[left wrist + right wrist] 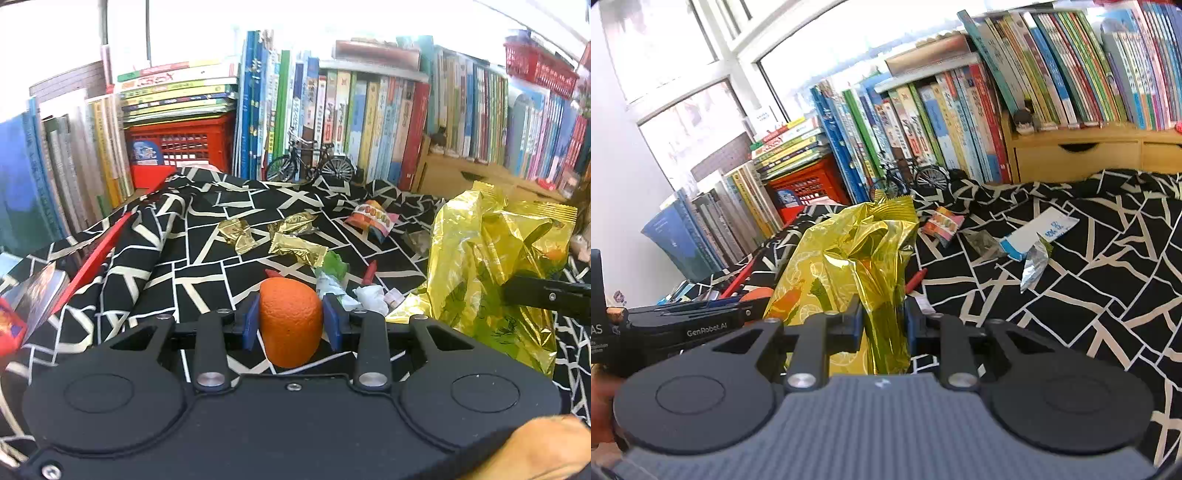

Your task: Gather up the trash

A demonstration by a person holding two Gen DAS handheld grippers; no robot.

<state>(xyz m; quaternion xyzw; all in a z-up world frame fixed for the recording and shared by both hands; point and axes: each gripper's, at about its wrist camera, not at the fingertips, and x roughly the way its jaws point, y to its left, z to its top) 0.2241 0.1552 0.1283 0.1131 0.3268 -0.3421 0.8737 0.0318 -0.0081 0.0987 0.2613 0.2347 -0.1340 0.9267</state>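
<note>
My left gripper is shut on a piece of orange peel, held above the black-and-white cloth. My right gripper is shut on the edge of a large yellow foil bag, which stands to the right of the peel as the yellow foil bag in the left wrist view. Loose trash lies on the cloth: gold candy wrappers, a colourful snack wrapper, crumpled white paper, a silver wrapper and a white-blue packet.
Rows of books and a red crate line the back, with a toy bicycle before them. A wooden drawer unit stands at the back right. A red strip lies on the cloth's left side.
</note>
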